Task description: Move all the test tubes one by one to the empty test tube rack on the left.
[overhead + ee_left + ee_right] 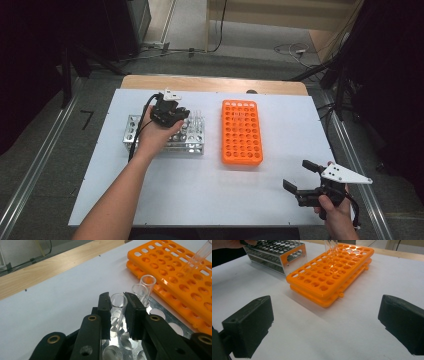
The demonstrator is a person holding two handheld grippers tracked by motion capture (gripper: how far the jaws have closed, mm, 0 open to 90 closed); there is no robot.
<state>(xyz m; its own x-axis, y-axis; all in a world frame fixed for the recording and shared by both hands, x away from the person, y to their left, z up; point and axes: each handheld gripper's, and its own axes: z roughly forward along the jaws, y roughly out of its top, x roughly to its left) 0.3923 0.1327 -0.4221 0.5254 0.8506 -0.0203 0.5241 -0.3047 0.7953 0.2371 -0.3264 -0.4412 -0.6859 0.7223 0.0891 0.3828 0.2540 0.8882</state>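
My left gripper (175, 116) is over the metal tube rack (192, 145) at the left of the table. In the left gripper view my left gripper (117, 297) is shut on a clear test tube (117, 315) that stands upright in the metal rack (160, 315). Two more clear tubes (147, 281) stand just behind it. The orange rack (242, 132) lies at the middle of the table, with a clear tube (200, 255) in its far end. My right gripper (299, 175) rests open near the front right corner, its pads (249, 325) wide apart with nothing between them.
The white table top (200, 190) spreads between the racks and the near edge. A wooden strip (50, 267) runs along its far side. The orange rack (329, 272) sits ahead of the right gripper, with the metal rack (277, 255) beyond it to the left.
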